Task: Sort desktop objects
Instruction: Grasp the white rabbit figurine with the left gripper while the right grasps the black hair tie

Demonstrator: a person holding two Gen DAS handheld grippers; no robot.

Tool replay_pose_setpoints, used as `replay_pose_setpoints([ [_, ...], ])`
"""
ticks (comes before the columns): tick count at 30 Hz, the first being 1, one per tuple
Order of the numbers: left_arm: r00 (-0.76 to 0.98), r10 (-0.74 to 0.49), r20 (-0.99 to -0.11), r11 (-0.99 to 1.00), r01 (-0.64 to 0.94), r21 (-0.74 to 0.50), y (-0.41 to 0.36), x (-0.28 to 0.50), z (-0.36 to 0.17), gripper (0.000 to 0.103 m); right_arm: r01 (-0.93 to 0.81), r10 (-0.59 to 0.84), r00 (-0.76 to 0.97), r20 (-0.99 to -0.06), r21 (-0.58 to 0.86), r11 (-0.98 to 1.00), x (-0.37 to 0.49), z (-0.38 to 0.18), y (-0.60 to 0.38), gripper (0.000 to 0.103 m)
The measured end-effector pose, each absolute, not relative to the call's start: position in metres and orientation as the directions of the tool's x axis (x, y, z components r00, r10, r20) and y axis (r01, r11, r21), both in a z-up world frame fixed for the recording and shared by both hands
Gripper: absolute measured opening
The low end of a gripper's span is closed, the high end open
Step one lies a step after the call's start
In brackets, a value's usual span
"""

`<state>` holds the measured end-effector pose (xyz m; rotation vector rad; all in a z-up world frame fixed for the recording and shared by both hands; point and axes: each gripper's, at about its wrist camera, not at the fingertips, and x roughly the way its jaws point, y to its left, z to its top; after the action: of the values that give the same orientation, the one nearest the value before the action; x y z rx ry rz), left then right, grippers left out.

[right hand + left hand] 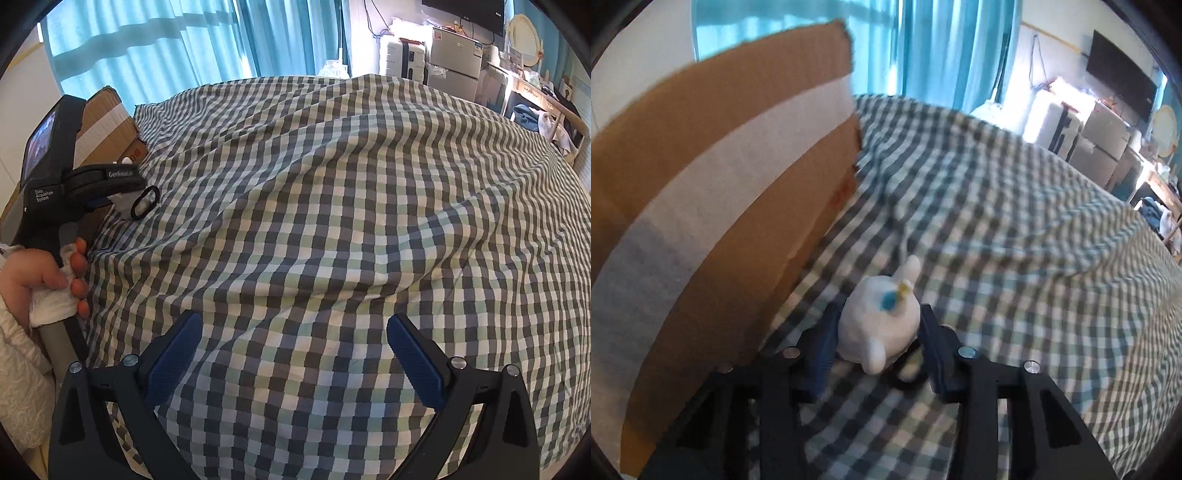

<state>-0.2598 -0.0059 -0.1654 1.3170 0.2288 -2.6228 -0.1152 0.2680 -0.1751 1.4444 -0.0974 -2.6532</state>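
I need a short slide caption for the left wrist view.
Left claw shut on a white toy, beside a cardboard box, over the checked cloth.

Cardboard box [713, 206] cut off left; black ring [905, 376] half hidden

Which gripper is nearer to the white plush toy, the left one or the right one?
Left. The left gripper has the white plush toy between its fingers, beside the cardboard box. The right gripper is open over bare checkered cloth, well away from it.
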Motion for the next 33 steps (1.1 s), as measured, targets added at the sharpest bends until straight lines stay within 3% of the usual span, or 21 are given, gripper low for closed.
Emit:
replay_pose_setpoints([
  [14, -0.635, 0.017, -0.773, -0.991, 0.092, -0.098, -0.005, -0.209, -0.117, 0.042, 0.184, -0.224, -0.586, -0.778, 0.142, -0.973, -0.152, -0.161, 0.239, 0.101],
  [21, -0.682, -0.014, -0.731, -1.000, 0.029, -0.008, -0.001, -0.181, -0.070, 0.042, 0.295, -0.307, -0.580, -0.754, 0.157, -0.943, -0.178, -0.161, 0.192, 0.101],
  [30, -0.684, -0.025, -0.729, -0.999, 0.046, -0.009, -0.033, -0.178, -0.055, 0.042, 0.406, -0.379, -0.495, -0.782, 0.177, -0.897, -0.194, -0.187, 0.117, 0.101],
  [32, -0.685, -0.027, -0.728, -0.998, 0.055, -0.015, -0.038, -0.179, -0.052, 0.042, 0.413, -0.362, -0.450, -0.816, 0.170, -0.895, -0.195, -0.202, 0.107, 0.088],
  [33, -0.684, -0.028, -0.729, -0.998, 0.057, -0.015, -0.040, -0.180, -0.052, 0.042, 0.407, -0.338, -0.430, -0.837, 0.154, -0.900, -0.196, -0.209, 0.102, 0.064],
])
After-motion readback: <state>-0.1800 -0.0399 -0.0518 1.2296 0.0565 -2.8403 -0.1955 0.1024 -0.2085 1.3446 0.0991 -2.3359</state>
